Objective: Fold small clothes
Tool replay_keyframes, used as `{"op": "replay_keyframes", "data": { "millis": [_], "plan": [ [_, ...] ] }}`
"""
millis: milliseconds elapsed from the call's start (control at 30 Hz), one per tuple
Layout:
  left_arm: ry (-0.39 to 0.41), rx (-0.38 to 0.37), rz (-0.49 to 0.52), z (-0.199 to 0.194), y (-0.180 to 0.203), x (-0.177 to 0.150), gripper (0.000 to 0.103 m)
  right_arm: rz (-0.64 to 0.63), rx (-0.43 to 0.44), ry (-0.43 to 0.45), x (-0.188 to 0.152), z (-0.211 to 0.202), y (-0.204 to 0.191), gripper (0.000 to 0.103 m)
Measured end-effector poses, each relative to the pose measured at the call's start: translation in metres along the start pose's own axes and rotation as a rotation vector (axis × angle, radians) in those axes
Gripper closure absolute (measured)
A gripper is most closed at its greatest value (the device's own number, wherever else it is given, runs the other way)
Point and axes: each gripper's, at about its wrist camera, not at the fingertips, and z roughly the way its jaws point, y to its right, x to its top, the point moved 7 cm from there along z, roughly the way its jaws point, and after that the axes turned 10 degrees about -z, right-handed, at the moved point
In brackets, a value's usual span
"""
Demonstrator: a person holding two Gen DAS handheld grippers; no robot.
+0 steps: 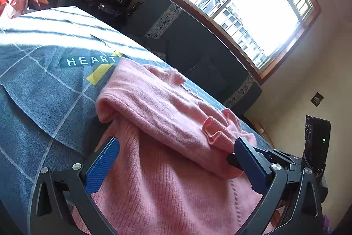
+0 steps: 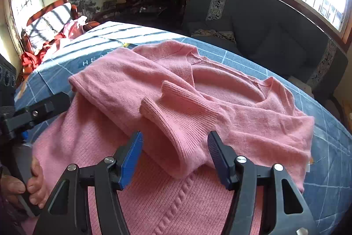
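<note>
Pink sweater [image 2: 198, 102] lies on the bed [image 2: 330, 147], both sleeves [image 2: 176, 116] folded across the chest. Left gripper [image 1: 176, 158] and right gripper [image 2: 173, 153] hover over it, jaws wide apart, holding nothing. Judged next: grip the hem, fold it toward the collar.

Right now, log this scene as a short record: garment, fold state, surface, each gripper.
garment: pink knit sweater, lying flat
fold state: both sleeves folded in across the body, cuffs overlapping near the middle; body not yet folded
surface: blue grid-pattern bedspread
left gripper: open, over the sweater's lower part, gripping nothing
right gripper: open, fingers either side of a sleeve cuff
background: dark sofa under the window
</note>
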Motion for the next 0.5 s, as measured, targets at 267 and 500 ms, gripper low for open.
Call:
{"op": "replay_keyframes", "data": {
  "millis": [267,500],
  "plan": [
    [0.045,0.010,0.129,-0.008,0.016,-0.007,0.000,0.271,-0.028,0.075,-0.010,-0.007,0.091,0.098],
    [-0.001,0.008,0.091,0.001,0.012,-0.007,0.000,0.635,0.194,0.227,-0.072,-0.018,0.186,0.098]
  ]
}}
